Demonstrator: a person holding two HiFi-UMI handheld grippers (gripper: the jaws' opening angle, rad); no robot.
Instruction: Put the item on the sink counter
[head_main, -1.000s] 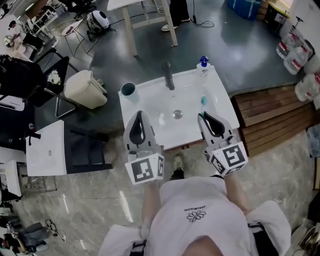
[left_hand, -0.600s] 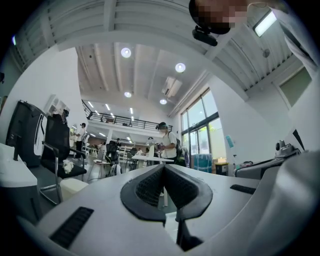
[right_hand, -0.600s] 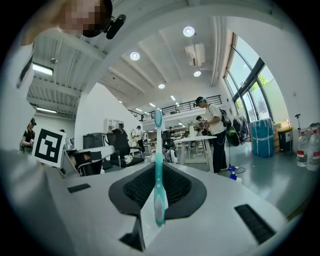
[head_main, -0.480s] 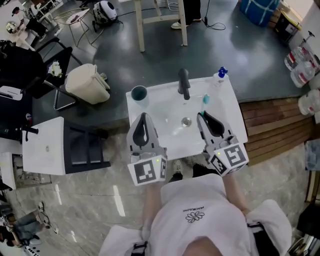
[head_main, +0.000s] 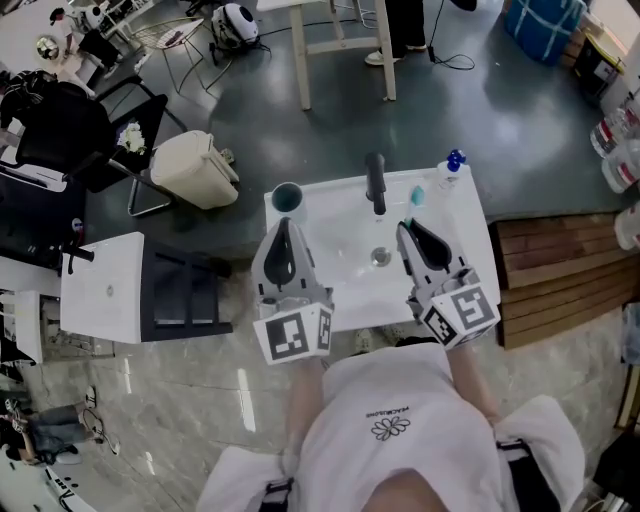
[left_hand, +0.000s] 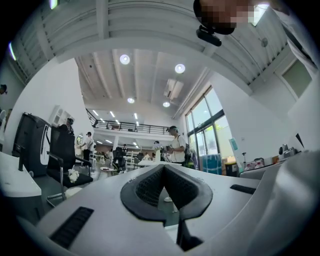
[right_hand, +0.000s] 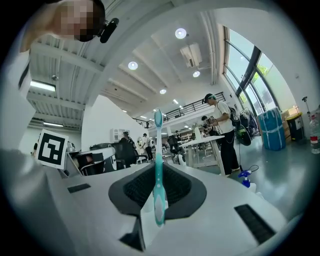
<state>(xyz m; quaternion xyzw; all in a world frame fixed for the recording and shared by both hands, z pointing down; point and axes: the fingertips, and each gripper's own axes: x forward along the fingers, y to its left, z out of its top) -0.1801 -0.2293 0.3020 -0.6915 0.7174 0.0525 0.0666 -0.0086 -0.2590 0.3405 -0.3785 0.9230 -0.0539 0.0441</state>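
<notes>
A teal toothbrush (right_hand: 158, 165) stands upright, pinched between the jaws of my right gripper (right_hand: 156, 172), which is shut on it. In the head view the toothbrush (head_main: 416, 197) sticks out past the right gripper (head_main: 405, 228), over the back right of the white sink counter (head_main: 470, 250), beside the dark faucet (head_main: 376, 182). My left gripper (head_main: 281, 225) hovers over the counter's left side, just in front of a teal cup (head_main: 287, 197). In its own view the left gripper (left_hand: 164, 167) is shut with nothing in it.
A spray bottle with a blue top (head_main: 454, 165) stands at the counter's back right corner, and the drain (head_main: 380, 257) lies mid-basin. A beige bin (head_main: 192, 168) and a white table (head_main: 100, 290) are to the left, wooden decking (head_main: 560, 270) to the right.
Both grippers have advanced farther over the sink. The toothbrush tip has gone from above the basin's right side to near the back rim beside the faucet. Both stay shut.
</notes>
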